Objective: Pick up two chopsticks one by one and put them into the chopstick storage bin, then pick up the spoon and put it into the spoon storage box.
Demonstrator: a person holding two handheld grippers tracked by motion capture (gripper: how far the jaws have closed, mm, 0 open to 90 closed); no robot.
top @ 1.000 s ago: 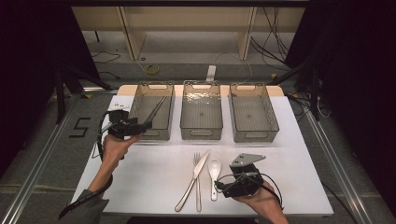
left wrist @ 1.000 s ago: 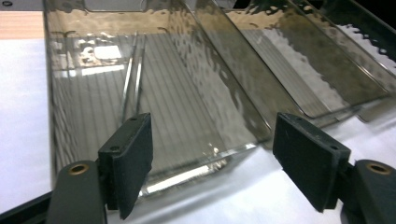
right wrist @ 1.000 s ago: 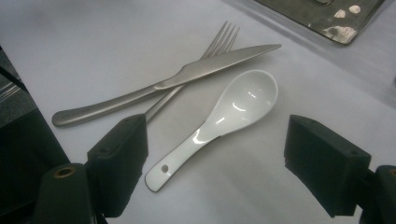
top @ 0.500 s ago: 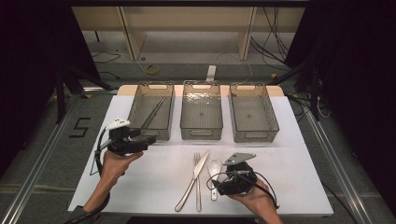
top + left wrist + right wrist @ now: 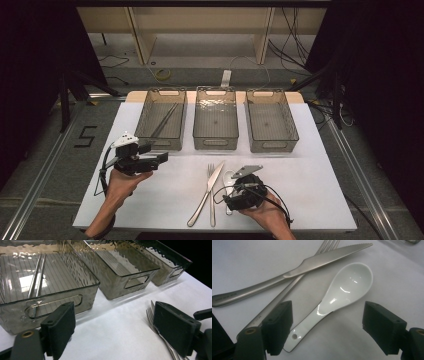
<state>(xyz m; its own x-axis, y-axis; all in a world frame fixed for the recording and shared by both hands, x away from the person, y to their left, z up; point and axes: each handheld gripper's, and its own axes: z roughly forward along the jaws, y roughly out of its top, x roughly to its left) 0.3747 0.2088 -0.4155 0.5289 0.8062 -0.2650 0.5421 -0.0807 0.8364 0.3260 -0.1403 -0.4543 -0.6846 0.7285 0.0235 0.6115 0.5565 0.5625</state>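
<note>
Sorting the cutlery into the three bins looks to be the work in hand, with the pair of chopsticks (image 5: 163, 120) already lying in the left bin (image 5: 161, 119). At the left, the left gripper (image 5: 159, 159) hangs over the table (image 5: 320, 175) just in front of that bin; its jaws have just been opening, now stand wide apart, and nothing is held between them. Further right, the fork (image 5: 287, 293) and knife (image 5: 294, 270) lie crossed, with the white spoon (image 5: 332, 298) just beside them. The right gripper (image 5: 327, 331) is lowered over the spoon's handle, jaws wide apart and apparently touching nothing. A good grasp would likely be made by centring the handle between the jaws, clear of the fork, before closing.
</note>
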